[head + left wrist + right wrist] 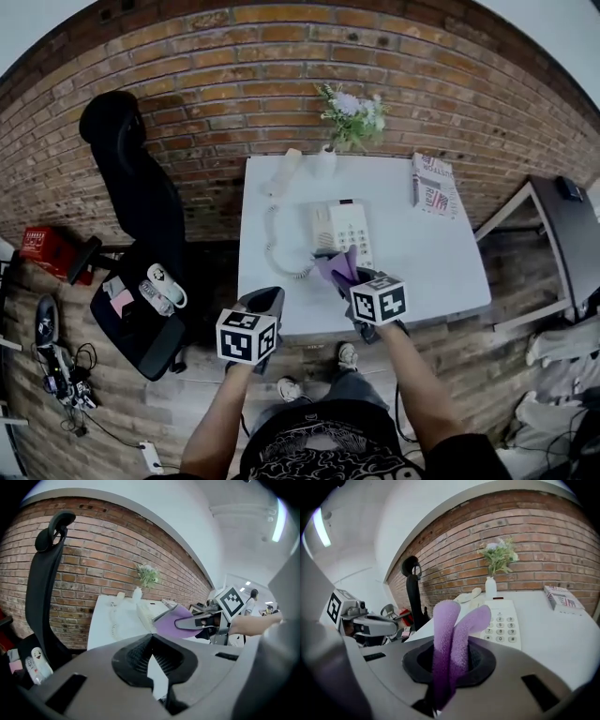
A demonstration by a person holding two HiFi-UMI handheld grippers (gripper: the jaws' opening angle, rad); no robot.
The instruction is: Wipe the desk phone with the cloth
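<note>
The desk phone (342,228) sits mid-way across the white desk (431,253), and at its 6 o'clock the right gripper (352,279) has its jaws clamped tight on a folded purple cloth (337,267), while at 7 o'clock the left gripper (265,302) hangs empty, jaws together.

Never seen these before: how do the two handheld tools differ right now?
The right tool clamps a folded purple fuzzy cloth; the left tool holds nothing. The right tool is by the white desk phone, the left tool nearer the white table's edge. Both carry marker cubes.
</note>
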